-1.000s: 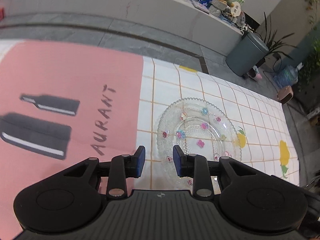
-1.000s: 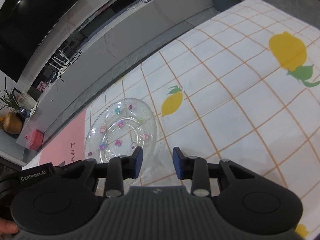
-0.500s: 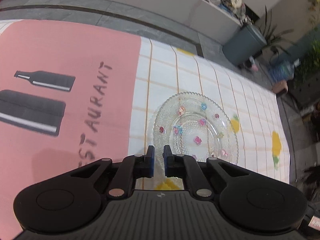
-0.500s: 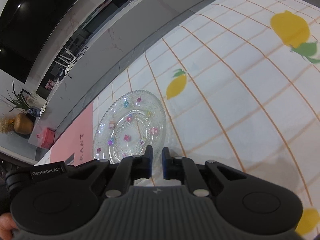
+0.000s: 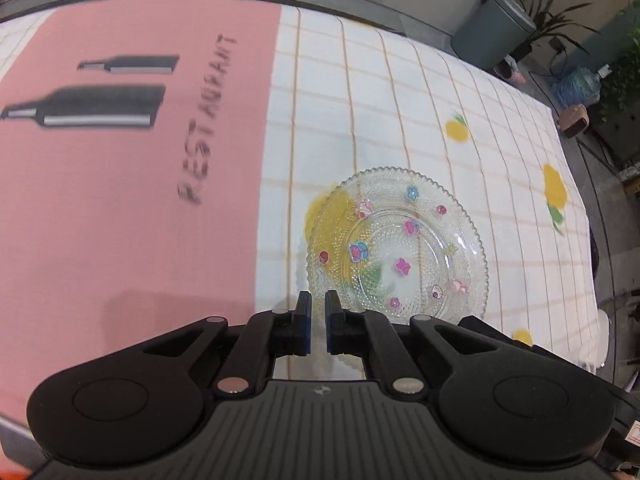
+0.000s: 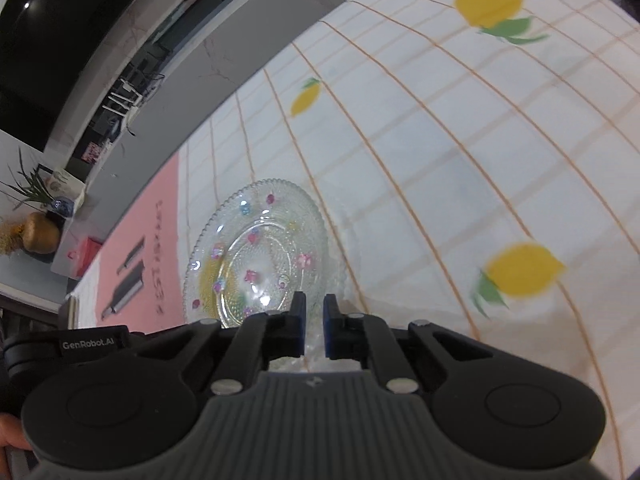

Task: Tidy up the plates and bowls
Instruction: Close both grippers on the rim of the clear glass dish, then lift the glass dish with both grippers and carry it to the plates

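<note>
A clear glass plate with small coloured flower marks hangs above the tablecloth, tilted. My left gripper is shut on its near left rim. In the right wrist view the same plate sits just ahead of my right gripper, which is shut on its near right rim. Both grippers hold the plate lifted off the cloth. No bowl is in view.
The tablecloth has a pink panel with bottle prints on the left and a white grid with lemon prints on the right. A grey bin and plants stand past the table's far right corner. A long counter runs behind the table.
Both grippers have closed from open onto the plate's rim. The plate has then risen and shifted over the cloth, now above a lemon print.
</note>
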{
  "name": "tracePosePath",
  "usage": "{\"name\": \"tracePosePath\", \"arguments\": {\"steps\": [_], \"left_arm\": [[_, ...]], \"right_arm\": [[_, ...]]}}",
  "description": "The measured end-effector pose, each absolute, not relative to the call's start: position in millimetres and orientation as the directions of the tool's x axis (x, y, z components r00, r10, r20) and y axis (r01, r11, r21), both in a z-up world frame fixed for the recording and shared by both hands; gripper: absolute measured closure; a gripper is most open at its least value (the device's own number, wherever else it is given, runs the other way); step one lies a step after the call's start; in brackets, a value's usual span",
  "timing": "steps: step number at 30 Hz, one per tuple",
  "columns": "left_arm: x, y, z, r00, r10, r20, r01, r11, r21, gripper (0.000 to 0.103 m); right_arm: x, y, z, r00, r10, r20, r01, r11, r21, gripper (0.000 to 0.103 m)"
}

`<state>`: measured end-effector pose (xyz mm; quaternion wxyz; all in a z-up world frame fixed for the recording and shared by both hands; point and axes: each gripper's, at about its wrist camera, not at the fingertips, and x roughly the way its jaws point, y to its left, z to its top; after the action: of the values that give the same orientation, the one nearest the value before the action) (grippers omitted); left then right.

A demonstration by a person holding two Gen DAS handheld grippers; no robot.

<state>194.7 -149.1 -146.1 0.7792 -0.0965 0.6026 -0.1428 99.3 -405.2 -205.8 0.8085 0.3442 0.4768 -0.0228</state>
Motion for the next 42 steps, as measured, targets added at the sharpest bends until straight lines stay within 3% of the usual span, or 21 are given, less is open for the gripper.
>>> {"name": "tracePosePath", "arguments": {"steps": [4, 7, 10, 15, 19, 25, 26, 27, 29, 42], "left_arm": [[180, -153, -145, 0.252, -0.333, -0.909, 0.135, 0.942, -0.308, 0.096], [183, -151, -145, 0.272, -0.339, -0.9, 0.122, 0.94, -0.318, 0.093], [188, -146, -142, 0.33, -0.32, -0.888, 0.099, 0.947, -0.305, 0.086], [199, -143, -146, 0.372, -0.334, -0.866, 0.049, 0.939, -0.341, 0.073], [201, -140, -157, 0.352, -0.347, -0.869, -0.016, 0.926, -0.377, 0.073], [199, -146, -159, 0.368, -0.358, -0.858, 0.014, 0.925, -0.379, 0.073], [200, -148, -159, 0.365, -0.359, -0.859, 0.017, 0.925, -0.38, 0.076], [200, -149, -160, 0.361, -0.363, -0.859, 0.018, 0.924, -0.383, 0.085], [200, -150, -159, 0.367, -0.357, -0.859, 0.015, 0.926, -0.378, 0.086], [184, -152, -138, 0.377, -0.346, -0.859, 0.0, 0.928, -0.373, 0.095]], "right_arm": [[84, -406, -209, 0.555, 0.279, -0.784, 0.373, 0.759, 0.534, 0.097], [82, -407, -204, 0.577, 0.233, -0.783, 0.383, 0.769, 0.511, 0.091], [83, -412, -196, 0.616, 0.211, -0.759, 0.373, 0.771, 0.517, 0.075], [98, -419, -192, 0.642, 0.204, -0.739, 0.355, 0.776, 0.522, 0.075], [107, -419, -200, 0.627, 0.208, -0.751, 0.352, 0.784, 0.511, 0.078], [108, -423, -217, 0.629, 0.265, -0.731, 0.364, 0.73, 0.579, 0.087], [107, -423, -219, 0.632, 0.272, -0.726, 0.368, 0.719, 0.59, 0.089], [106, -422, -218, 0.634, 0.272, -0.724, 0.371, 0.714, 0.594, 0.089], [107, -423, -219, 0.631, 0.269, -0.728, 0.376, 0.714, 0.59, 0.096], [93, -430, -206, 0.641, 0.266, -0.72, 0.395, 0.691, 0.606, 0.1]]}}
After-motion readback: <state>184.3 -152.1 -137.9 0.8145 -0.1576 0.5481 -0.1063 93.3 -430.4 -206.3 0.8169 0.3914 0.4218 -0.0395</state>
